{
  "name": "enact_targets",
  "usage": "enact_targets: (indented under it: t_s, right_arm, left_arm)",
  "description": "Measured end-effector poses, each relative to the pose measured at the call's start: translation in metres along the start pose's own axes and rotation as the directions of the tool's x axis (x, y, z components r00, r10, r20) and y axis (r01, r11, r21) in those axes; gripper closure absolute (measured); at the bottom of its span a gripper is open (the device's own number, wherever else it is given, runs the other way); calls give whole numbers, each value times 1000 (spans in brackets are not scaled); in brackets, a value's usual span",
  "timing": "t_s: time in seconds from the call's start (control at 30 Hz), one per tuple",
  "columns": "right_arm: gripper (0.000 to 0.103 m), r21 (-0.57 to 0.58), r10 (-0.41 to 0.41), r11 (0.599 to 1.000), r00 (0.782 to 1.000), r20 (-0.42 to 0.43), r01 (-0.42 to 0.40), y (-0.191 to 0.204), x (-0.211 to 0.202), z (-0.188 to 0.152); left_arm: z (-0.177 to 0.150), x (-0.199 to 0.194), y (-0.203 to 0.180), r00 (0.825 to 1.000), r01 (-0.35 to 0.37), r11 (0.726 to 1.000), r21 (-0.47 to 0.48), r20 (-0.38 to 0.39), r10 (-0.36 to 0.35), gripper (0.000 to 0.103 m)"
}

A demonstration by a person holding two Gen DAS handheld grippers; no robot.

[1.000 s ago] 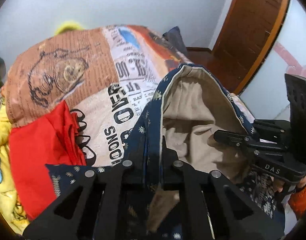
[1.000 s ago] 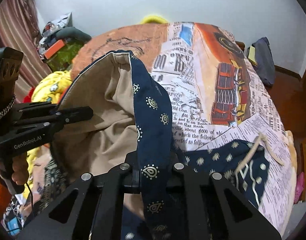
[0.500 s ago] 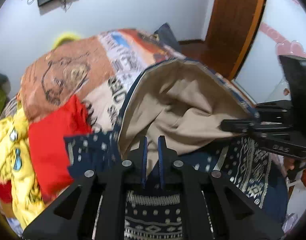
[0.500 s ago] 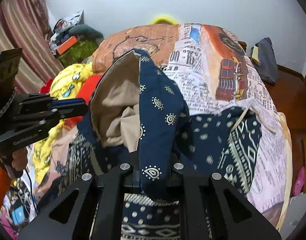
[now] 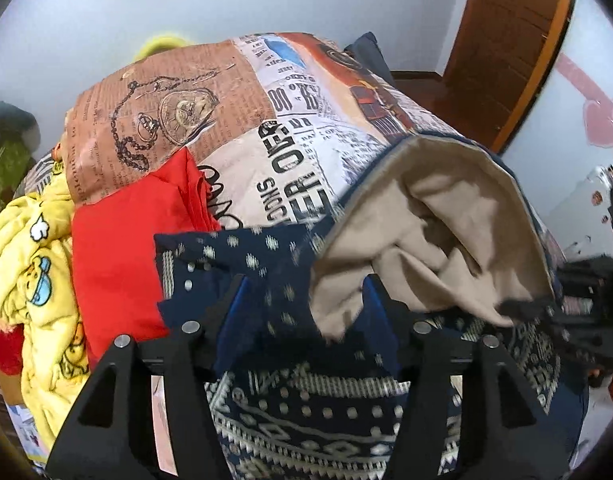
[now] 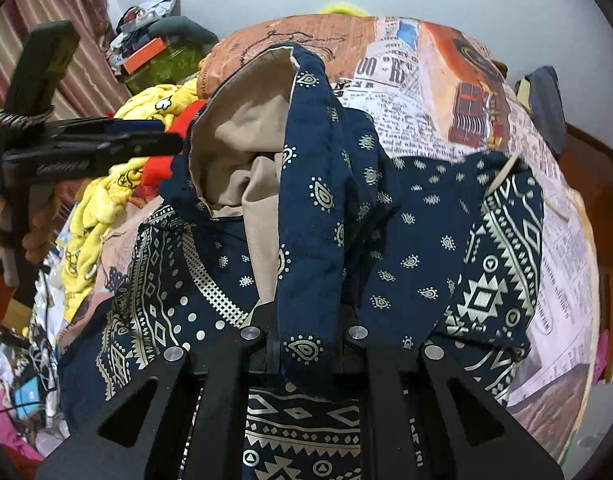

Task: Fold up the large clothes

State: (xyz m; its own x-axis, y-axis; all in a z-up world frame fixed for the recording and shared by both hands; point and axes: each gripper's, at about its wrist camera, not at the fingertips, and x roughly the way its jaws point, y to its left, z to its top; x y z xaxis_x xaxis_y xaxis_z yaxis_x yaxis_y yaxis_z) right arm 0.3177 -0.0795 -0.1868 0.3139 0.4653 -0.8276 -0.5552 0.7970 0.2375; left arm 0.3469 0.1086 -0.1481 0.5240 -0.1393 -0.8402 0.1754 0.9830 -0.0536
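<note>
A: What lies at the far left?

B: A yellow blanket (image 5: 30, 280) in a heap at the bed's edge, with a red cloth (image 5: 122, 248) just beside it, both on the bedspread (image 5: 242, 128) printed like newspaper.

A: And the garment?

B: The navy garment (image 6: 446, 232) with pale patterns lies spread across the near part of the bed, its beige lining (image 5: 438, 216) turned up in a hood-like fold in the middle.

A: The left gripper?

B: The left gripper (image 5: 302, 304) has just been opening; its blue-padded jaws stand apart. Navy cloth and a flap of lining sit between them, loose, not pinched. In the right wrist view it shows side-on at the left (image 6: 162, 136), clear of the fold.

A: The right one?

B: The right gripper (image 6: 306, 344) is clenched on a navy strip of the garment, which runs up from its jaws to the top of the fold. A tan drawstring (image 6: 502, 172) lies at the garment's right edge.
</note>
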Motion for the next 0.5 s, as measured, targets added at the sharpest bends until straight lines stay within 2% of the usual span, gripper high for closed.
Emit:
enact_targets:
  t_s: [0.07,0.2,0.27,0.33,0.4,0.5]
  right_arm:
    - [93,19,6,1000,1000,0,-6,-4,1,-1]
    - [93,42,15,999,1000,-1,-15,-9,1,-3]
    - [93,54,16,998,1000,2,-16,-12,1,-1]
    - [93,62,12,998,1000,11,-13,-15,-1,1]
    - [93,80,6,997,999,31,-9,-19,-5,5]
    - [92,109,1,994,998,60,-8,-24,-12,9]
  left_arm:
    - [8,9,-1,1000,-2,1000,-4,4,2,46]
    - [24,22,-9,999,46,999,11,27,-46,47]
    - [30,28,-15,997,65,998,22,32,-66,55]
    - [35,34,-19,997,81,996,28,16,-82,84]
    - [36,37,-23,997,78,996,37,11,-79,91]
    - [31,28,-30,996,80,995,67,25,-82,96]
